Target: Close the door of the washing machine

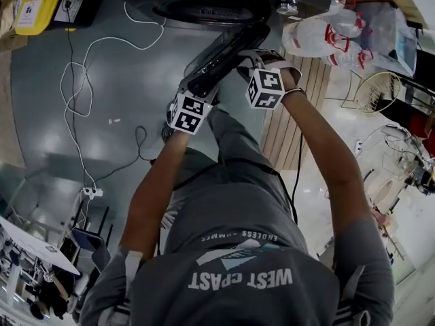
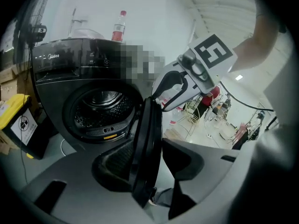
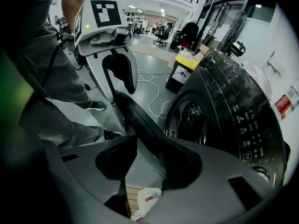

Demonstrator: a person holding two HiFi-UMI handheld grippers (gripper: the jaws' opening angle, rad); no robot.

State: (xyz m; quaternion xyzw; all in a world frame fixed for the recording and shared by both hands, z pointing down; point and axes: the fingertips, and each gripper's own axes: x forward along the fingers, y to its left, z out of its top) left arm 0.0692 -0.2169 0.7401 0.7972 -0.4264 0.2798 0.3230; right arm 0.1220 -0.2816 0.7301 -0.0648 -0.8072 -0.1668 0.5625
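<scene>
Two tongs point(image 2: 152, 160) point(image 3: 149, 160), one door point(image 2: 148, 125), one washer point(image 2: 70, 73)

Midea on washing machine point(image 2: 56, 85); WEST COAST, upside down, on shirt point(image 1: 238, 277)

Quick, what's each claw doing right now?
Left claw: open, washing machine door edge between its jaws.
Right claw: open, same door edge between its jaws.

Black washing machine point(image 2: 70, 62), dark door point(image 2: 146, 139) wide open
</scene>
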